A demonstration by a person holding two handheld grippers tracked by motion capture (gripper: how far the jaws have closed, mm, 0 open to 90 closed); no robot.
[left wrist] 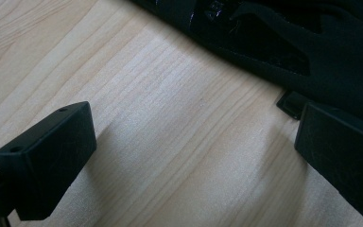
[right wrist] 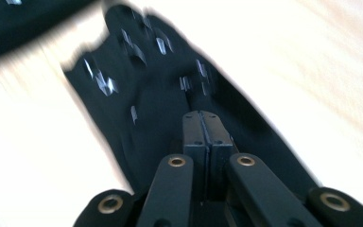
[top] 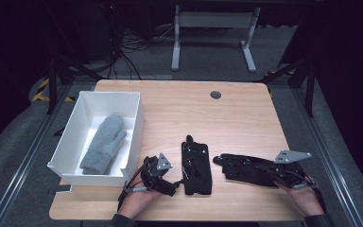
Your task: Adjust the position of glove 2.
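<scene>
Right gripper (top: 264,174): jaws fully closed, pinching the cuff end of a black glove (top: 246,166); fingers point toward the table's left, long axis across the table (right gripper view is blurred). Left gripper (top: 170,182): jaws wide apart, nothing between them, just beside a second black glove (top: 196,168) lying flat, long axis front-to-back. Both on the wooden table (top: 208,113) near its front edge. White box (top: 68,142) at left holds a grey mitten (top: 103,144). Dark room, grey floor.
</scene>
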